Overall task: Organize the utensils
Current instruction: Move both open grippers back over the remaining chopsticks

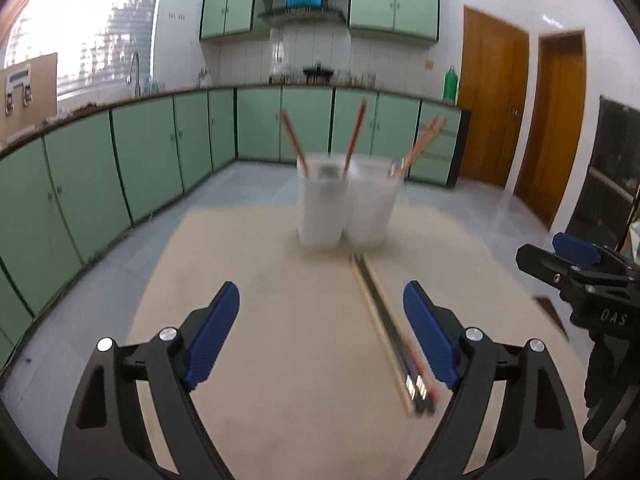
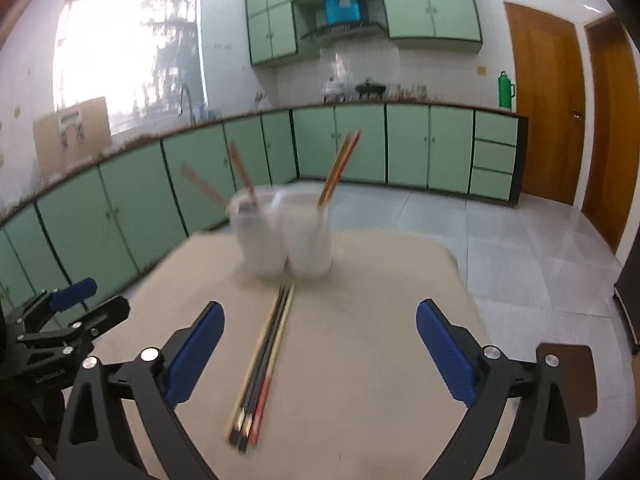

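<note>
Two white holder cups stand side by side on the beige table: the left cup (image 1: 322, 204) (image 2: 262, 240) has two red-brown chopsticks (image 1: 294, 142) leaning apart, the right cup (image 1: 372, 204) (image 2: 310, 240) has a pair of chopsticks (image 1: 422, 142) (image 2: 340, 168) leaning right. A bundle of loose chopsticks (image 1: 390, 328) (image 2: 264, 364) lies flat in front of the cups. My left gripper (image 1: 322, 332) is open and empty above the table, with the bundle beside its right finger. My right gripper (image 2: 320, 352) is open and empty, with the bundle just inside its left finger.
The beige table (image 1: 280, 360) (image 2: 380, 300) ends near the cups at the far side. Green kitchen cabinets (image 1: 120, 160) line the far wall and left side. Wooden doors (image 1: 496, 104) are at the right. A brown stool (image 2: 572, 376) sits at the right of the table.
</note>
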The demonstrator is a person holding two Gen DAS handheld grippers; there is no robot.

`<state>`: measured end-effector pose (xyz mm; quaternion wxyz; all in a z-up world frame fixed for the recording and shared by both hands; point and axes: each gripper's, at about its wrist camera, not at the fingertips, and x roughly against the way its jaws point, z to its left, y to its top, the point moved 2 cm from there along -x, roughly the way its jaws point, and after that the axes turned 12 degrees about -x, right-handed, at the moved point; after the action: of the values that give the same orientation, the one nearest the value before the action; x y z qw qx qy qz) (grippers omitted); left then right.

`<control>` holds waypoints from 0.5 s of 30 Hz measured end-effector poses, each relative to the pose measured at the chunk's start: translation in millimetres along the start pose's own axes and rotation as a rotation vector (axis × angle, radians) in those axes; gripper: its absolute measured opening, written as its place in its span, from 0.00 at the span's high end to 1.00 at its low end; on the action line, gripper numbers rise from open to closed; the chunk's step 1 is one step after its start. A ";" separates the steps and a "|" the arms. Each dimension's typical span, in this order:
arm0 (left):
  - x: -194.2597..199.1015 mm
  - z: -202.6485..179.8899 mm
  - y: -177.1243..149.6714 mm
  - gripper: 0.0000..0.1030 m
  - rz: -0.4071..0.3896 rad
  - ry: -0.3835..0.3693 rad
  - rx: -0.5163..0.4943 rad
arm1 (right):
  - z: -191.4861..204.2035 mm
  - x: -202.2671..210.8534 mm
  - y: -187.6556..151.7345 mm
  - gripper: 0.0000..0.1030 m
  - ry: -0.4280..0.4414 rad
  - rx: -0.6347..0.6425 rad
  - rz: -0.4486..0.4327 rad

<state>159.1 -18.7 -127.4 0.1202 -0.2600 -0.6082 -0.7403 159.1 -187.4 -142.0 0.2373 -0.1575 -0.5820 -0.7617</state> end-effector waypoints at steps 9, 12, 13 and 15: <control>-19.7 1.3 -57.1 0.21 0.170 0.006 -0.010 | 3.1 -23.5 -65.9 0.18 -0.031 -0.013 0.160; -22.9 2.7 -61.7 0.21 0.198 0.013 -0.008 | 0.6 -29.0 -80.2 0.26 -0.050 -0.012 0.205; -23.8 2.5 -62.6 0.21 0.205 0.013 -0.005 | 0.2 -31.3 -85.1 0.27 -0.057 -0.011 0.222; -25.2 3.8 -68.9 0.21 0.220 0.011 0.003 | 0.8 -34.0 -91.9 0.28 -0.073 -0.003 0.244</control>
<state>147.0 -2.7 -198.1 0.2046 -0.3209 -0.5766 -0.7230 137.4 -161.2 -233.9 0.3065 -0.2549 -0.5656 -0.7219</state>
